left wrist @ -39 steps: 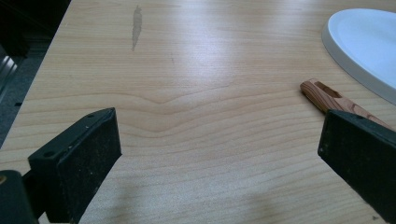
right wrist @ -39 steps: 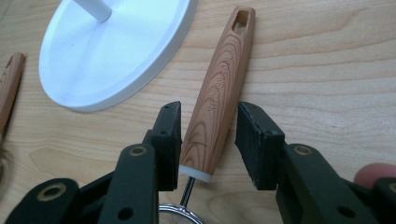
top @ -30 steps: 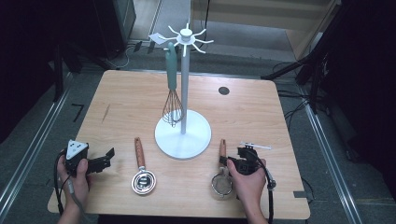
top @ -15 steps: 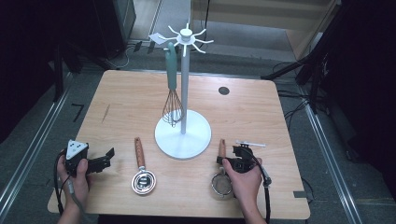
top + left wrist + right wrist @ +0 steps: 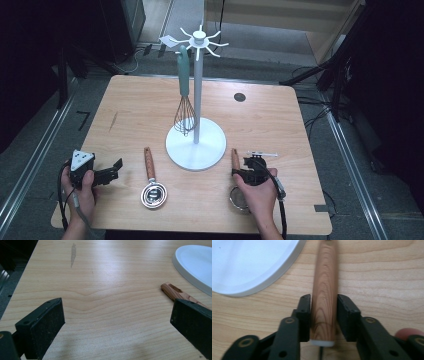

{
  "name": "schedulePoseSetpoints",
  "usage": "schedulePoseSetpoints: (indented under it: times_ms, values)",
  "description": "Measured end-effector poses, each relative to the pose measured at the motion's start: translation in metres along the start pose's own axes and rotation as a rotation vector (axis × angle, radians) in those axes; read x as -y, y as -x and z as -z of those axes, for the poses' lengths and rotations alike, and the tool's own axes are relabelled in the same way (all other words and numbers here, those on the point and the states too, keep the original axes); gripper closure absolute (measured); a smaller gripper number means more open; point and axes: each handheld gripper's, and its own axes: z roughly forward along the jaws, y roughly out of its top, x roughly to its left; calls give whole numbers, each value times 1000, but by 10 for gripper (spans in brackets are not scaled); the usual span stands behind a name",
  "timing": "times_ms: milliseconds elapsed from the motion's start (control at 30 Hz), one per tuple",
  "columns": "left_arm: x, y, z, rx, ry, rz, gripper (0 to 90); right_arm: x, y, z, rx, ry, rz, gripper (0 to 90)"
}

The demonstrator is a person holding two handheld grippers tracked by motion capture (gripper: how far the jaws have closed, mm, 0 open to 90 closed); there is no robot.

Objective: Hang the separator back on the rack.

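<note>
- Near the table's (image 5: 150,100) front edge, the right gripper (image 5: 246,173) has just been closing around a strainer's wooden handle (image 5: 324,302); pads hug it, beside the white stand base (image 5: 195,147).
- Left gripper (image 5: 107,175) rests low, jaws spread wide over bare wood, another wooden handle (image 5: 175,291) just beside it.

Counting the counter now

Two wooden-handled strainers (image 5: 152,186) (image 5: 235,161), perhaps alike; one whisk (image 5: 184,107), one white stand (image 5: 196,145), two hand-held grippers (image 5: 111,172) (image 5: 246,169).

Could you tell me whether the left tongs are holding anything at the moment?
No, the left tongs stand wide open over bare table, with nothing between the pads.
</note>
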Motion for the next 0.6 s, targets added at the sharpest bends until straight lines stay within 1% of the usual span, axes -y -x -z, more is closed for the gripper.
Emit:
schedulePoseSetpoints:
  times_ms: [100, 233, 333, 367, 433, 467, 567, 600]
  values:
    - [0, 0, 0, -1, 0, 0, 0, 0, 1, 0, 1, -6, 43, 696]
    - [0, 0, 0, -1, 0, 0, 0, 0, 0, 1, 2, -15, 80, 698]
    - [0, 0, 0, 0, -2, 0, 0, 2, -1, 1, 6, -9, 111, 699]
    - [0, 0, 0, 0, -2, 0, 0, 2, -2, 1, 6, -7, 110, 699]
    - [0, 0, 0, 1, -2, 0, 0, 3, -2, 1, 5, -1, 125, 698]
    - [0, 0, 0, 2, -3, 0, 0, 4, -3, 1, 12, -2, 123, 698]
    - [0, 0, 0, 2, -3, 0, 0, 4, -3, 1, 37, 16, 127, 695]
    - [0, 0, 0, 3, -2, 1, 0, 4, -3, 1, 40, 13, 128, 693]
